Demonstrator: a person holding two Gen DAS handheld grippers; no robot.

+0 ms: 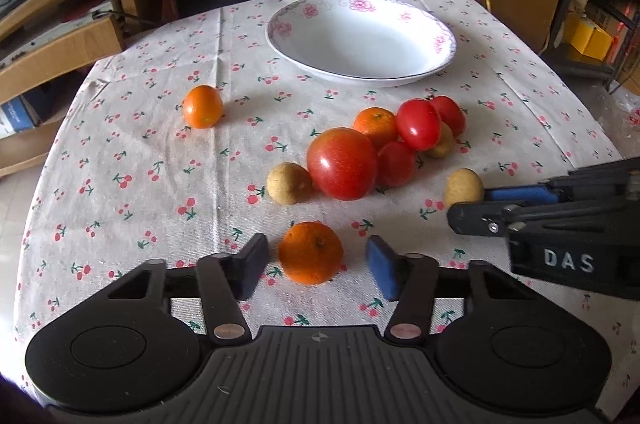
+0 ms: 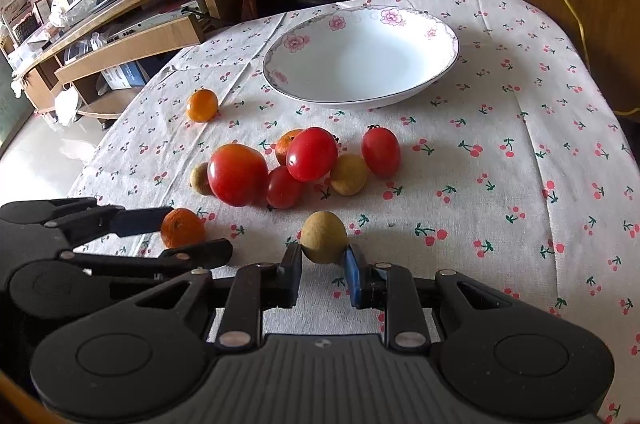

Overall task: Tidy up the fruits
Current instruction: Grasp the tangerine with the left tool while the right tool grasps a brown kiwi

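The desk [image 1: 160, 151], under a cherry-print cloth, carries an empty white plate [image 1: 440, 35] at its far side, with bare cloth open to the right. A cluster of tomatoes [image 1: 342, 163], oranges and small tan fruits lies mid-desk between plate and grippers. The left gripper [image 1: 316, 264] sits low, fingers released, straddling an orange [image 1: 311, 252] without contact. The right gripper [image 2: 323, 270] sits low, fingers clamped on a tan fruit [image 2: 323, 236].

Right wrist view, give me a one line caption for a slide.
Right tool closing around a tan fruit, white plate empty beyond.
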